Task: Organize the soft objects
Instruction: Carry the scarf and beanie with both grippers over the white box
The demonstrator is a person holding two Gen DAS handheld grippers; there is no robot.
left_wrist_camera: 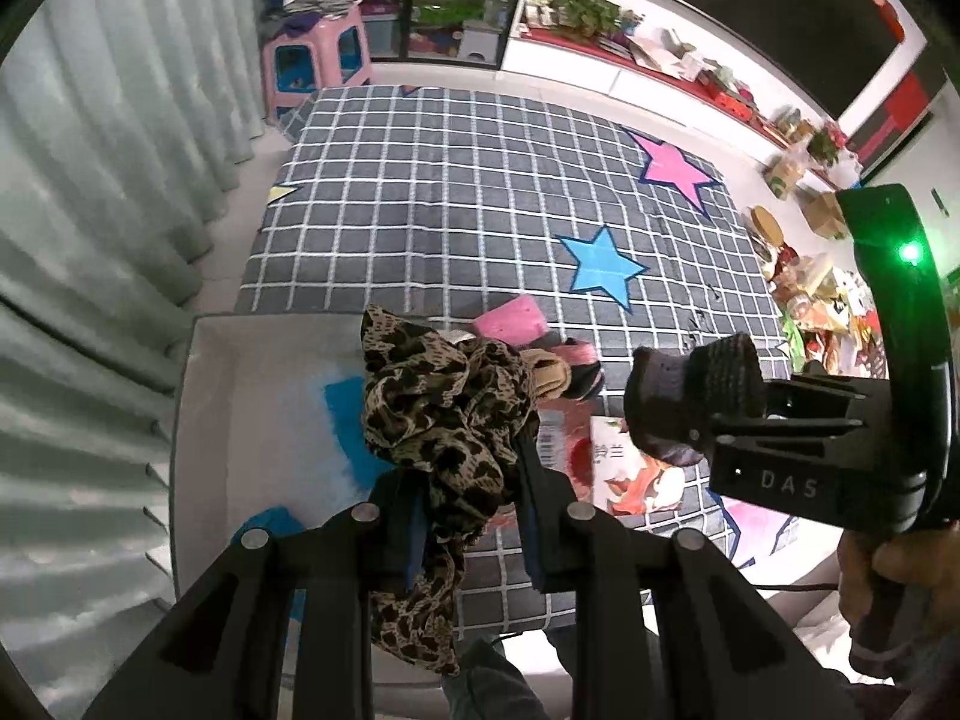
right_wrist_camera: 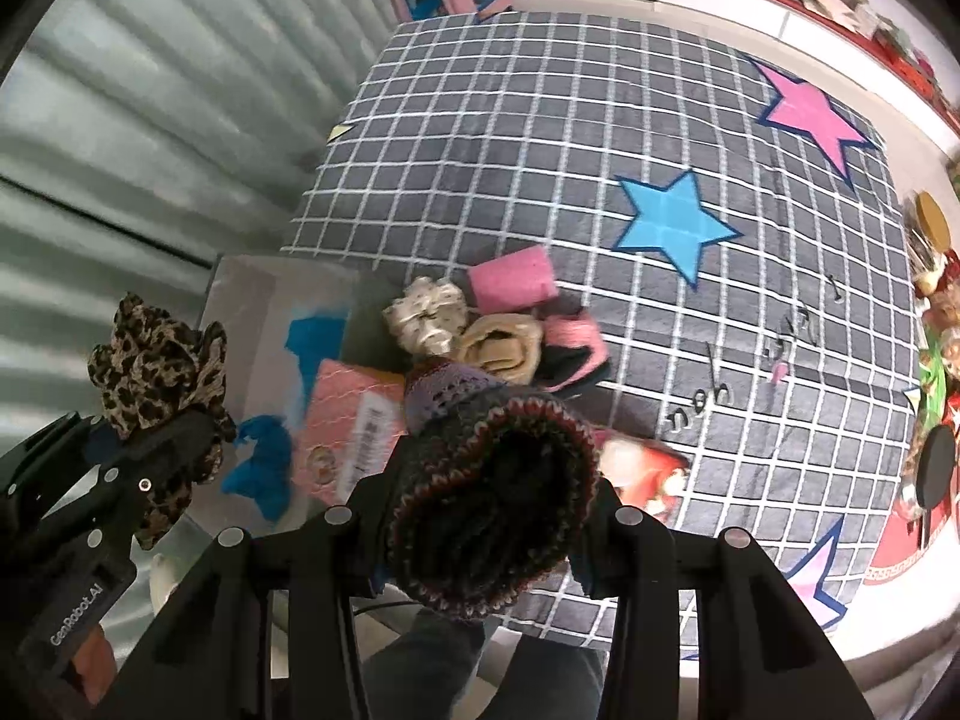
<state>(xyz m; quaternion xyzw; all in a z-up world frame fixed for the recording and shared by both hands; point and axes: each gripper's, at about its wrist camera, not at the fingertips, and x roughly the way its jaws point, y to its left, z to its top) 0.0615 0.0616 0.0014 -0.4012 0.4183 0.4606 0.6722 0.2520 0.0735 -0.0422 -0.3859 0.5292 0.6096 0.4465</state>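
Observation:
My left gripper (left_wrist_camera: 465,474) is shut on a leopard-print scrunchie (left_wrist_camera: 444,414), which hangs over a shallow white box (left_wrist_camera: 222,396) with blue patches inside. The right wrist view shows that gripper (right_wrist_camera: 159,441) and scrunchie (right_wrist_camera: 159,366) at the left. My right gripper (right_wrist_camera: 489,516) is shut on a dark knitted sock roll (right_wrist_camera: 492,492) with a striped cuff; the left wrist view shows it (left_wrist_camera: 690,396) at the right. On the grid mat lie a pink sponge (right_wrist_camera: 513,279), a cream scrunchie (right_wrist_camera: 426,315), a tan sock roll (right_wrist_camera: 501,345) and a pink-and-black sock (right_wrist_camera: 573,348).
A grey grid mat (right_wrist_camera: 570,138) with pink and blue stars covers the floor. Pale curtains (left_wrist_camera: 102,192) hang at the left. A pink stool (left_wrist_camera: 315,57) and shelves stand at the far end. Packets and clutter (left_wrist_camera: 822,306) line the right edge. Printed packets (right_wrist_camera: 354,426) lie near the box.

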